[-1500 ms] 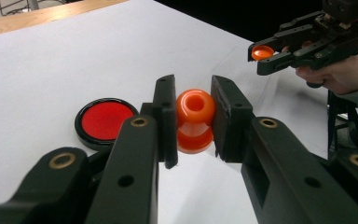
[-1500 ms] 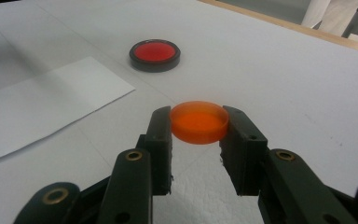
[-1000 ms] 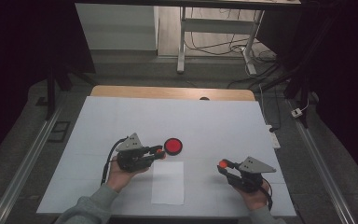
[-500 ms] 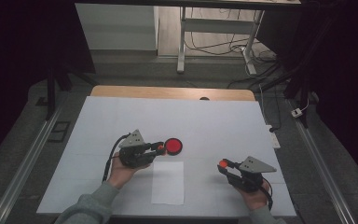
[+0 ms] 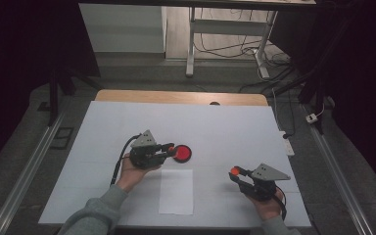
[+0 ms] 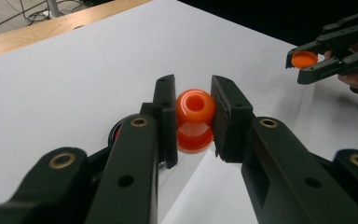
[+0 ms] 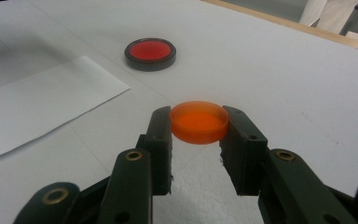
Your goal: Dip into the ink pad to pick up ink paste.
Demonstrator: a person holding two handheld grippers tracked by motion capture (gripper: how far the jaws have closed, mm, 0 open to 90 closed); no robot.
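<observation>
My left gripper (image 6: 193,109) is shut on a small orange spool-shaped piece (image 6: 195,119), held just above the white table. In the high view the left gripper (image 5: 169,147) points right, its tips beside a red disc with a black rim (image 5: 182,153). That red disc (image 7: 149,53) lies flat on the table. My right gripper (image 7: 198,123) is shut on a shallow orange round cap (image 7: 199,122); in the high view the right gripper (image 5: 236,172) sits at the lower right, pointing left. The orange cap (image 6: 304,59) also shows far off in the left gripper view.
A white sheet of paper (image 5: 176,191) lies on the white table cover (image 5: 225,127) between the two hands. A wooden table edge (image 5: 176,97) runs along the far side. Cables and metal stand legs (image 5: 191,44) are on the floor beyond.
The left hand has shifted a little to the right and away from the person, still gripping the orange piece. The right hand and the red disc have stayed put.
</observation>
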